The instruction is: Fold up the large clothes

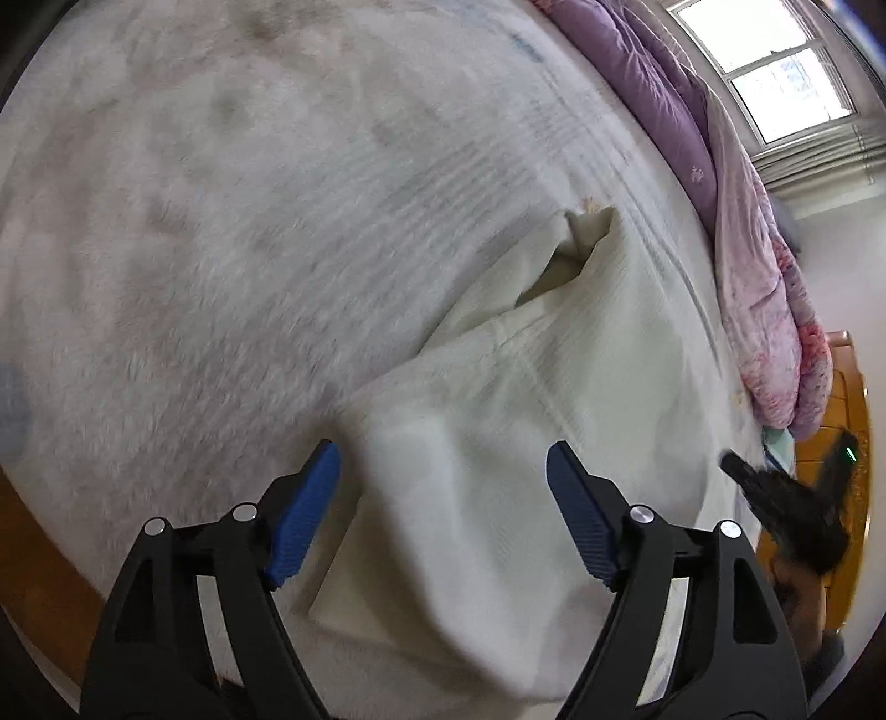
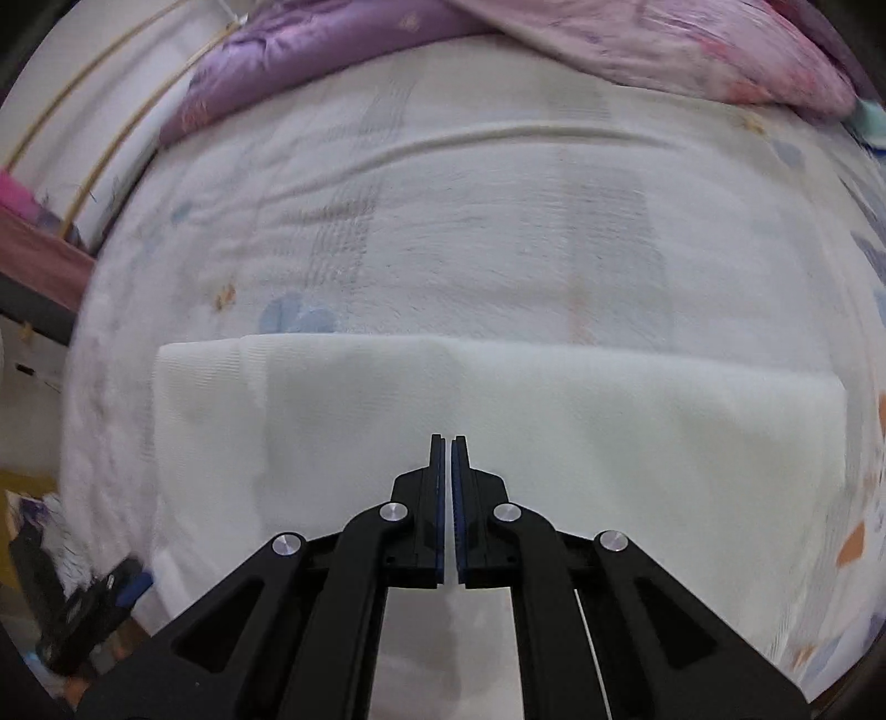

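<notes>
We see a large cream-white garment of ribbed, woven cloth (image 1: 554,387) lying on a bed covered with a fuzzy white plush blanket (image 1: 194,249), and both tools hover over it. In the left wrist view our left gripper (image 1: 443,498) has its jaws wide apart, the blue ribbed pads (image 1: 307,509) standing to either side of a raised fold of the cloth with nothing between them; whether the pads touch the fabric we cannot tell. Beyond them the garment runs up and away toward a small peaked, open corner, with a seam crossing its middle. Along the far side of the bed lies a bunched purple and pink quilt (image 1: 736,266), and above it a bright window (image 1: 775,72) shows at the top right. At the right edge of that view the black right gripper (image 1: 786,509) appears, blurred, in front of orange-brown wooden furniture (image 1: 847,471). In the right wrist view our right gripper (image 2: 448,443) has its jaws drawn together, only a thin slit showing between the pads, and we see no cloth caught in that slit. Ahead of it the garment (image 2: 498,421) lies as a broad, flat, folded rectangle with a straight far edge, the plush blanket (image 2: 498,232) beyond it and the quilt (image 2: 664,50) at the top.
</notes>
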The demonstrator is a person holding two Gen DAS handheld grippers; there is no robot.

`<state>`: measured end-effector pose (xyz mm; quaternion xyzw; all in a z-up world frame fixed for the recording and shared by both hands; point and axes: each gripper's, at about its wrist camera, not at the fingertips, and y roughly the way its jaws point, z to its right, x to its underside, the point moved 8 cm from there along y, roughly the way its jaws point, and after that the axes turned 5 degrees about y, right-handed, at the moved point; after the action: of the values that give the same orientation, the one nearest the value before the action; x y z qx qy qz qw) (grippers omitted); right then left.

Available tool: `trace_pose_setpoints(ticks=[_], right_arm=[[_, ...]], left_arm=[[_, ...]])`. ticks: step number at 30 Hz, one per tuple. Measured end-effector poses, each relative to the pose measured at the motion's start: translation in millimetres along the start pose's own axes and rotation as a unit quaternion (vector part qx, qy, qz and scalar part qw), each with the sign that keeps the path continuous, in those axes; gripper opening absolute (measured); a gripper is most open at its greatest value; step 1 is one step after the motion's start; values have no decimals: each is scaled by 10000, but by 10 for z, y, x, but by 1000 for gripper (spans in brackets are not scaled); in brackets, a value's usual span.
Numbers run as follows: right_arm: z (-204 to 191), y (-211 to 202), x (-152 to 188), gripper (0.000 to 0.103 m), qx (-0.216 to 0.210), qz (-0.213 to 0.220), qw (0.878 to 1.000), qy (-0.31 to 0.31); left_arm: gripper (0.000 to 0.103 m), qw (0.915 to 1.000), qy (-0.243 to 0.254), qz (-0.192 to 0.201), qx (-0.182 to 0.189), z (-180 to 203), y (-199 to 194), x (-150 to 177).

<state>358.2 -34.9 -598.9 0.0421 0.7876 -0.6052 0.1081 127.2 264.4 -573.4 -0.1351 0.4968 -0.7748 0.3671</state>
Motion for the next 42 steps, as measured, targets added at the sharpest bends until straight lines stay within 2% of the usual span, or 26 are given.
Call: trace_pose_setpoints(ticks=[1, 4, 7, 11, 16, 19, 23, 28, 31, 37, 42], right_arm=[[-18, 128, -5, 4, -56, -174, 9998, 44], [34, 450, 45, 2, 203, -535, 9983, -71], [119, 594, 67, 0, 107, -562, 9982, 177], [140, 481, 141, 0, -19, -776, 9961, 430], [189, 181, 563, 0, -306, -1076, 9904, 811], [226, 250, 798, 0, -260, -1247, 9886, 798], [271, 331, 844, 0, -230, -1067, 9913, 737], [247, 112, 1025, 0, -151, -1125, 9908, 743], [255, -23, 1145, 0, -206, -1006, 9914, 811], [338, 106, 1165, 0, -375, -1053, 9883, 1040], [232, -211, 1294, 1, -370, -943, 9894, 1039]], left_arm=[[78, 10000, -70, -46, -49, -53, -4, 42], [78, 9995, -180, -216, -147, -216, 30, 201], [78, 9982, -285, -508, -147, -285, 128, 353], [79, 9981, -255, -563, -61, -283, 137, 461], [81, 9977, -145, -662, -57, -248, 167, 525], [82, 9976, -175, -660, -61, -234, 197, 523], [85, 9975, -89, -689, -129, -191, 257, 520], [86, 9973, -37, -704, -197, -92, 331, 511], [87, 9973, -58, -698, -206, -44, 379, 507], [88, 9969, 65, -729, -295, 28, 450, 515], [88, 9971, -59, -729, -208, 23, 453, 496]])
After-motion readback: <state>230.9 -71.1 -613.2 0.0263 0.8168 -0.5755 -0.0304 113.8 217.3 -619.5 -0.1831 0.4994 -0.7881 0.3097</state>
